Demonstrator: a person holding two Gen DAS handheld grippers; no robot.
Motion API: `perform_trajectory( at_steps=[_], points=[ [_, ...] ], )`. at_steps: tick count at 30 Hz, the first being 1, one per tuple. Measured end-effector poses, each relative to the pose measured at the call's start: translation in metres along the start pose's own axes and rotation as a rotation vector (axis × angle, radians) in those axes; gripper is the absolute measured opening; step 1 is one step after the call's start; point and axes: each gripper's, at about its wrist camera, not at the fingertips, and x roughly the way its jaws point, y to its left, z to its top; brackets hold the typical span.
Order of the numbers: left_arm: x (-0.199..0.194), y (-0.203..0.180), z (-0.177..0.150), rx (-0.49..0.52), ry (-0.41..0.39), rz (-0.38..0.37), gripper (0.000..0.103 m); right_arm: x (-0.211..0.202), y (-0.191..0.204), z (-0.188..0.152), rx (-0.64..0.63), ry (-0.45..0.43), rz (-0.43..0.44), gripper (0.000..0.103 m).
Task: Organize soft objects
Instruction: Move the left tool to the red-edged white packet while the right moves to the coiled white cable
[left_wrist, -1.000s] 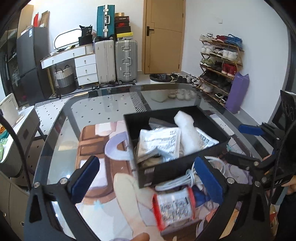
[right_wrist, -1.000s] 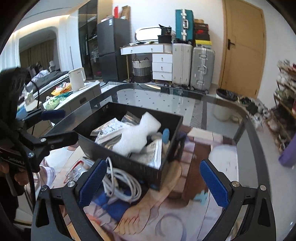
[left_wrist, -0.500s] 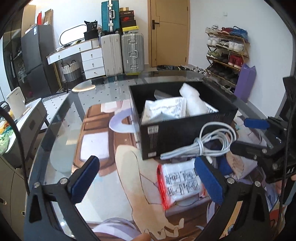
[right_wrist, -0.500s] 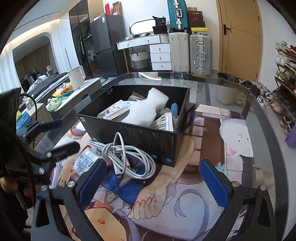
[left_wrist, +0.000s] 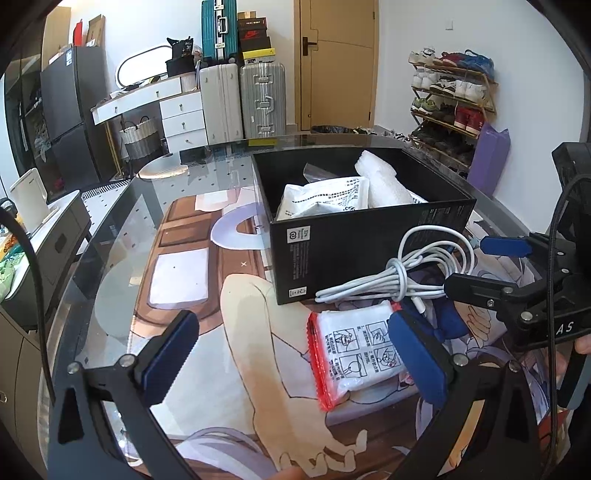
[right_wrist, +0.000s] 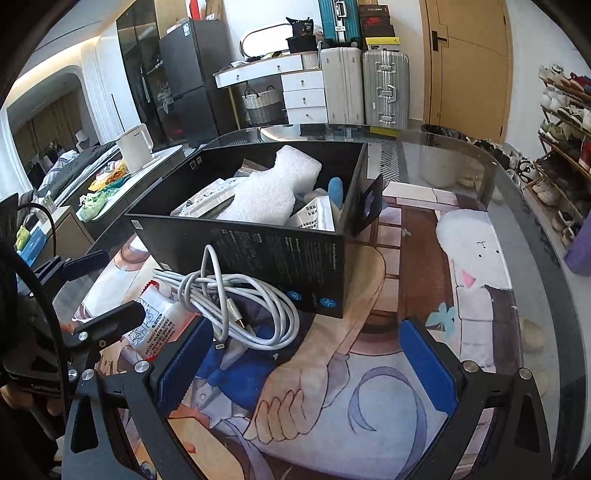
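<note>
**Mia:** Where is the black box (left_wrist: 369, 251)?

**Ben:** It sits on the glass table (left_wrist: 122, 236), on the picture mat (right_wrist: 424, 280). It is open on top. Inside it are a white foam roll (right_wrist: 269, 188), a white printed bag (left_wrist: 325, 195) and something blue (right_wrist: 335, 188) near one corner.

**Mia:** What is next to the box?

**Ben:** A bundle of white cable (right_wrist: 236, 306) lies right at the front wall of the box, touching it. A white packet with red edges (left_wrist: 354, 350) lies just in front of the cable, a bit farther from the box.

**Mia:** And the claws?

**Ben:** The left claw (left_wrist: 295, 354) is wide open and holds nothing. Its right blue pad (left_wrist: 417, 358) is in front of the packet's edge, on the near side from the box. The right claw (right_wrist: 306, 363) is wide open too, and empty. Its left pad (right_wrist: 183, 365) is just by the cable, in front of the box.

**Mia:** Is either one touching?

**Ben:** I cannot tell.
</note>
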Motion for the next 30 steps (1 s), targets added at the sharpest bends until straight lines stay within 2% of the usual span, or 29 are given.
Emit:
perform_trajectory(
  at_steps=[13,17,21,30],
  points=[
    [0.001,0.000,0.000,0.001,0.011,-0.019,0.103,0.004,-0.009,-0.002,0.029,0.046,-0.035,0.102],
    [0.001,-0.001,0.000,0.005,0.010,-0.020,0.103,0.003,-0.014,-0.002,0.028,0.057,-0.065,0.102],
    [0.001,-0.001,0.000,0.004,0.014,-0.025,0.103,0.005,-0.024,-0.004,0.032,0.080,-0.131,0.102],
    [-0.001,-0.004,-0.001,0.018,0.017,-0.030,0.103,0.004,-0.047,-0.007,0.058,0.099,-0.157,0.102]
  ],
)
